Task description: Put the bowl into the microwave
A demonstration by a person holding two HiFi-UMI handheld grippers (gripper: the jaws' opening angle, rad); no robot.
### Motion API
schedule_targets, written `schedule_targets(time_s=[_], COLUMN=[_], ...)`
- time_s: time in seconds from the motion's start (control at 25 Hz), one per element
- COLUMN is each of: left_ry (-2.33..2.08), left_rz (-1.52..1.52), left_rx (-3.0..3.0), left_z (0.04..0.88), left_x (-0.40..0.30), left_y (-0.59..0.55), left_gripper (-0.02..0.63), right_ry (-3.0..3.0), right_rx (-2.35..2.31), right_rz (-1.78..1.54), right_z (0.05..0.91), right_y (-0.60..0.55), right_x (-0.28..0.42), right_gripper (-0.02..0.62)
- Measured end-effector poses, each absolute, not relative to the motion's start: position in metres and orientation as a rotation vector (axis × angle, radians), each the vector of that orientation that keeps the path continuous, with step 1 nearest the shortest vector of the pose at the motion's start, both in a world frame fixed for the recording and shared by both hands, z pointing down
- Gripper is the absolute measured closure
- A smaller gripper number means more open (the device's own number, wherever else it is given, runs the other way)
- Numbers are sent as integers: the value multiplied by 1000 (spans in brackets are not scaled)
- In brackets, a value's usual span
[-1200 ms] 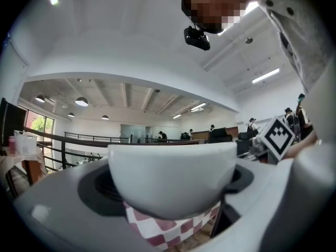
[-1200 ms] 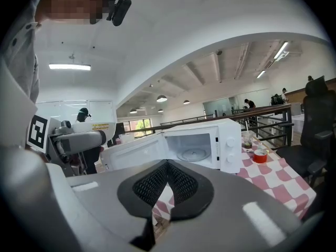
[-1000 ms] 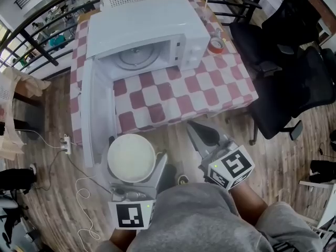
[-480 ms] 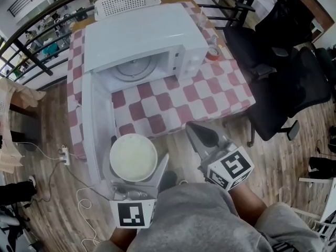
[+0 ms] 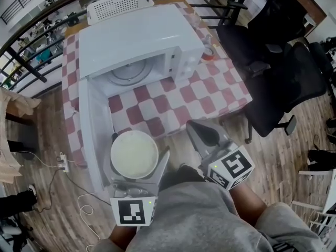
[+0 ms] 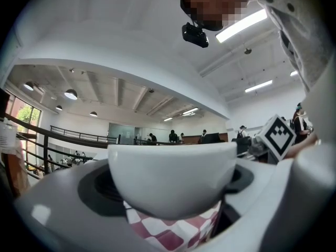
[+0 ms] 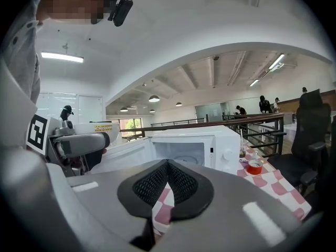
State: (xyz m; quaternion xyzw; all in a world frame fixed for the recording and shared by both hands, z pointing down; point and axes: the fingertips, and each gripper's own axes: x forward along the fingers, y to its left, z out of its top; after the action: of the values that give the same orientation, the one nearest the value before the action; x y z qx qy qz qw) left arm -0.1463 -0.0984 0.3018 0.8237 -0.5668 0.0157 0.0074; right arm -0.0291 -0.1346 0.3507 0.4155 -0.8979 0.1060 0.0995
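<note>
A white empty bowl hangs level at the table's near edge, beside the open microwave door. My left gripper is shut on the bowl, one jaw on each side. In the left gripper view the bowl fills the gap between the jaws of the left gripper. The white microwave stands on the checked tablecloth, its cavity and glass turntable showing. My right gripper is shut and empty, to the bowl's right. In its own view the right gripper faces the microwave.
A red tape roll lies right of the microwave. A white basket stands behind it. Black office chairs stand at the table's right. A power strip with cables lies on the wooden floor at left. A dark railing runs behind.
Both grippers and the bowl have come closer to the table. The bowl now hangs at the table's edge by the open door. Both grips are unchanged.
</note>
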Motion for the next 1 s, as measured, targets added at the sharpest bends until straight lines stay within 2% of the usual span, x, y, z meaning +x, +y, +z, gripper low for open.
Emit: schedule_targets(time_s=[1.0], left_ry=[-1884], left_rz=[61], left_rx=[2469], left_z=[303], left_x=[-144], left_y=[-147], left_gripper=[94], right_ry=[-2722], right_rx=[1074], right_rz=[248], right_z=[342], right_y=[-198], right_x=[-42], right_gripper=[597])
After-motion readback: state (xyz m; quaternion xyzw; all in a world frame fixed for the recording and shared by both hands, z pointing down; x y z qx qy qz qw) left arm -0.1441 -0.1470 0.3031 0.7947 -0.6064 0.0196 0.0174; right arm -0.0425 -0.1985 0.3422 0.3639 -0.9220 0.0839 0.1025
